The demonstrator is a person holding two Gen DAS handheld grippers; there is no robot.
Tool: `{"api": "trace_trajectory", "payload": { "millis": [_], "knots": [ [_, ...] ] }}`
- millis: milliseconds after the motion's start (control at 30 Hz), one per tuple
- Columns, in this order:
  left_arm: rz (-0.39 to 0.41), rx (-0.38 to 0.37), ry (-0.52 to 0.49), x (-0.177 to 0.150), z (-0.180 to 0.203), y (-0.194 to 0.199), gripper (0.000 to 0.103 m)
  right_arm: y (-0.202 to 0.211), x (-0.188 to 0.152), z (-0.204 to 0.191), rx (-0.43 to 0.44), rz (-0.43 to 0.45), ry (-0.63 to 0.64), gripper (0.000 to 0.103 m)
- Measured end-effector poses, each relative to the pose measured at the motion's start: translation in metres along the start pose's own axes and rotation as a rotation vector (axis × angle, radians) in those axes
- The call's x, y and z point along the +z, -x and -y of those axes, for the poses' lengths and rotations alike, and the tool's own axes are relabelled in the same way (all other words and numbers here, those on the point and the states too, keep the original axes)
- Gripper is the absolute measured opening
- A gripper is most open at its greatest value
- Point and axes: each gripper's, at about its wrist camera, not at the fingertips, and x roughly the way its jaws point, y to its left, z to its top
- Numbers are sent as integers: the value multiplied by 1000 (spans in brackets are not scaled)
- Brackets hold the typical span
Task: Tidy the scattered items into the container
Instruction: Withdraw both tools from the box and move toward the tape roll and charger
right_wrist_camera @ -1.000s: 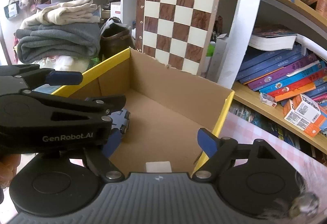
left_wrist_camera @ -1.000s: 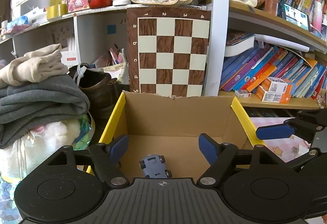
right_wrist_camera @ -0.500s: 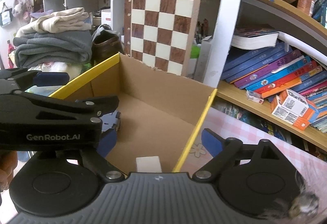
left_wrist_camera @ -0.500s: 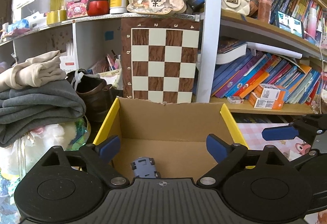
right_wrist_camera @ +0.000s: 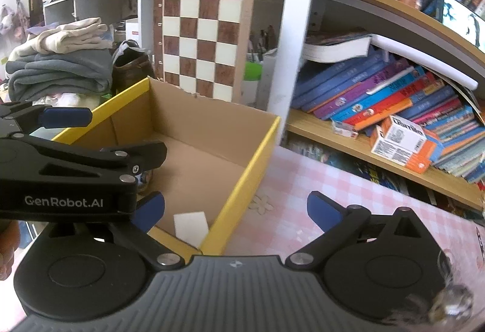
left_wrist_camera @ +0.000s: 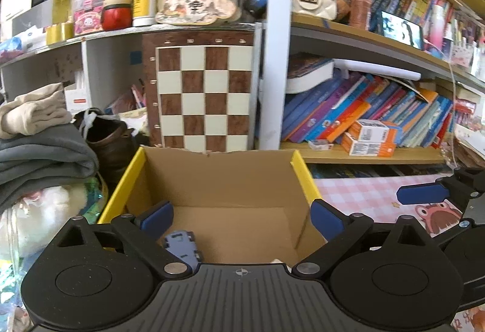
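Note:
An open cardboard box with yellow rims (left_wrist_camera: 298,171) (right_wrist_camera: 242,180) stands on the pink checked table. A small blue-grey toy car (left_wrist_camera: 182,247) lies on its floor at the near left. A white block (right_wrist_camera: 191,226) lies at the box's near right corner. My left gripper (left_wrist_camera: 239,217) is open and empty above the box's near edge. My right gripper (right_wrist_camera: 236,207) is open and empty over the box's right rim, beside the left gripper's body (right_wrist_camera: 66,177).
A chessboard (left_wrist_camera: 204,98) leans behind the box. Folded clothes (left_wrist_camera: 36,138) and a brown shoe (left_wrist_camera: 109,138) lie to the left. A bookshelf with books and orange cartons (left_wrist_camera: 369,138) runs to the right. Pink checked tablecloth (right_wrist_camera: 318,189) spreads right of the box.
Both grippers have drawn back and up from the box. The toy car stays on the box floor, and the white block lies uncovered in the near corner.

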Motion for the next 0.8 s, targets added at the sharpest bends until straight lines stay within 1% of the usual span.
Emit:
{"api": "trace_trajectory", "payload": {
  "millis": [167,333,500,800],
  "knots": [
    [4,-26,-20,-2,12,6,99,9,-12,11,-27,2,-49,102],
    [27,-32,-48,-6,25,14,99,18,-24,22,-66,2,-96,102],
    [34,-46,-78,-6,35,19,99,28,-32,26,-89,16,-105,102],
    [35,-54,-95,-7,50,27,99,41,-43,43,-105,26,-146,102]
  ]
}}
